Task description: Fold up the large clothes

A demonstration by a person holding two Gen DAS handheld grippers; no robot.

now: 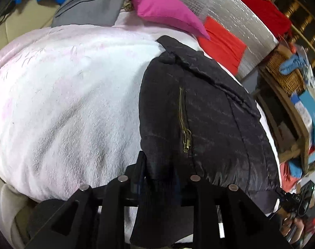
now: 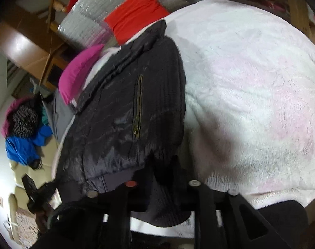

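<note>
So here's where I'm at with the black quilted puffer jacket with the brass zip pocket (image 1: 199,112). It's lying on the fluffy white-and-pale-pink blanket (image 1: 64,87) that covers the bed, and it already looks doubled over into a fairly narrow slab, so my guess is at least one fold is in. The ribbed knit hem end is the bit nearest me.

My left claw (image 1: 159,166) has that ribbed hem pinched between its fingers, and from the right wrist view my right claw (image 2: 163,166) is clamped on the same ribbed edge too, further along the same edge. So both are gripping the jacket, not hanging open. I reckon what's left is carrying this hem end up toward the collar to halve the thing, then flattening it out. Puffer fabric is slippery and springy, so it may try to pop open again.

Around the room: a magenta pillow (image 1: 163,10) sits touching the far end of the jacket, with an orange-red cushion (image 1: 221,41) beside it against a silvery quilted headboard (image 1: 230,6). There's grey cloth (image 1: 91,6) past the blanket, and a heap of blue clothing (image 2: 22,145) off to the side, probably still waiting to be folded. A wicker basket (image 1: 281,70) and some wooden furniture crowd the other side.
</note>
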